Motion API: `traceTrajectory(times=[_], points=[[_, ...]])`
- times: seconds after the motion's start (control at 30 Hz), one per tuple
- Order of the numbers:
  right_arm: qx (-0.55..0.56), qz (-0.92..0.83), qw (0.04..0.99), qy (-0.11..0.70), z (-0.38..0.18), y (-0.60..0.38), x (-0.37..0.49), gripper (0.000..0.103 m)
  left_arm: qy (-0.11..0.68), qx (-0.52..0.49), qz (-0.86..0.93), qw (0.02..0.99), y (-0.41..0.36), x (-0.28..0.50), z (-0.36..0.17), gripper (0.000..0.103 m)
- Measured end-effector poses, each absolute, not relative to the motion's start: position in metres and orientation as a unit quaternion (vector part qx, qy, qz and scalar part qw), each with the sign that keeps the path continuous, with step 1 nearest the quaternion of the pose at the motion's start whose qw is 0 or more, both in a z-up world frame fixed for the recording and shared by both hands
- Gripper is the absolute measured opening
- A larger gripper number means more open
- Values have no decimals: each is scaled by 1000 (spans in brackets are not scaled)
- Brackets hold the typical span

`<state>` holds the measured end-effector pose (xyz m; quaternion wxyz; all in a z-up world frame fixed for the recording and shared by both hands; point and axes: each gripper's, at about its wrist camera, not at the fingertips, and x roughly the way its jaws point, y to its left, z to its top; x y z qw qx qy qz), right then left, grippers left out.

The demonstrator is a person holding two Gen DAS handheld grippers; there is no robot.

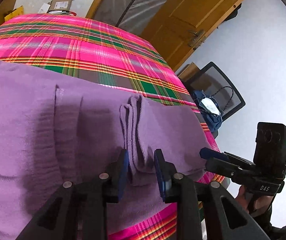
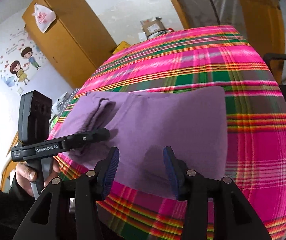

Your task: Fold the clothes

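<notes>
Lying flat on plaid cloth [image 2: 242, 92]: purple garment [image 2: 162, 120], soft, limp (grab layered edge). Left gripper [image 1: 141, 168] half-open astride cuff fold [image 1: 132, 120], unpinched; right gripper [image 2: 141, 170] wide, empty.

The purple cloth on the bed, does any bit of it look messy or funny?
Yes. The purple cloth lies mostly flat on the plaid bedspread, but one bunched strip stands up in ridges between the open pads of the left gripper. It looks odd because the rest is smooth. I see no tear or stain.
</notes>
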<state>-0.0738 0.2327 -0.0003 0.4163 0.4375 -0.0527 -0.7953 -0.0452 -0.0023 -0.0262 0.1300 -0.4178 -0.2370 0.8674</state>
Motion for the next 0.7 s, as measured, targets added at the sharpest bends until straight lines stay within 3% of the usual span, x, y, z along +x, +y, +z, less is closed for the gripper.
traceTrajectory(times=[0.37, 0.4, 0.47, 0.7], points=[[435, -798, 414, -59, 1, 238, -75, 48, -215, -402, 879, 137, 4, -36, -17, 25], [435, -798, 414, -59, 1, 239, -75, 48, -211, -403, 879, 139, 5, -36, -17, 23], [435, -798, 413, -60, 1, 240, -75, 48, -196, -403, 883, 140, 8, -34, -18, 6], [437, -800, 405, -65, 0, 244, -79, 48, -174, -385, 894, 146, 10, -26, -8, 2]])
